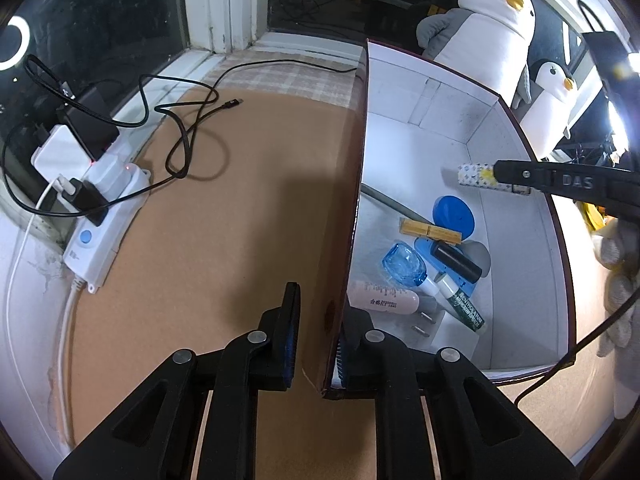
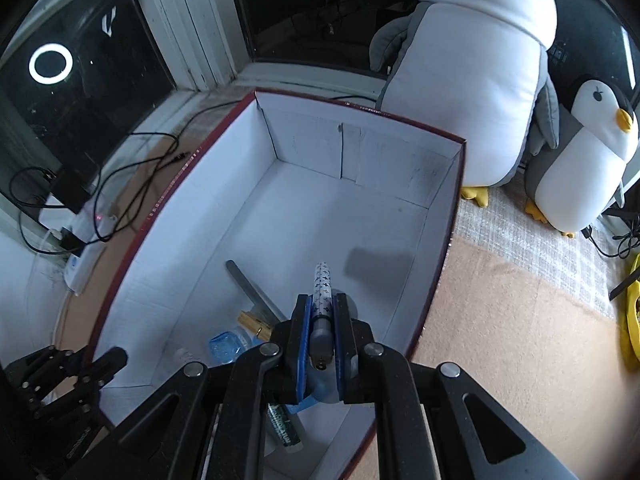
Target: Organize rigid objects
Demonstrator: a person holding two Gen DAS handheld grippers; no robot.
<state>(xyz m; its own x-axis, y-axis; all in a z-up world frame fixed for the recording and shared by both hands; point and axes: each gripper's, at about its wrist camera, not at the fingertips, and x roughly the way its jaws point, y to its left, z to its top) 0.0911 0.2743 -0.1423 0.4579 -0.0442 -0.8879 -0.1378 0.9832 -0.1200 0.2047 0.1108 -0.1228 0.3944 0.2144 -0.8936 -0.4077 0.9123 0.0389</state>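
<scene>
Holding a patterned pen (image 2: 322,292), the right hand-held gripper (image 2: 322,320) hangs above the white box (image 2: 280,208), its pads closed on the barrel. The pen looks light, stiff and smooth, so mid-barrel is the safest hold. At 9 o'clock, the left hand-held gripper (image 1: 316,328) straddles the box wall, jaws partly open.

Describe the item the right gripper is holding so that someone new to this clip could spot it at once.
Find the big white-lined box with the dark red rim. The right gripper hangs over its inside, shut on a slim patterned pen. Unlike the items lying on the box floor, it is held above them, white with small dark marks.
</scene>
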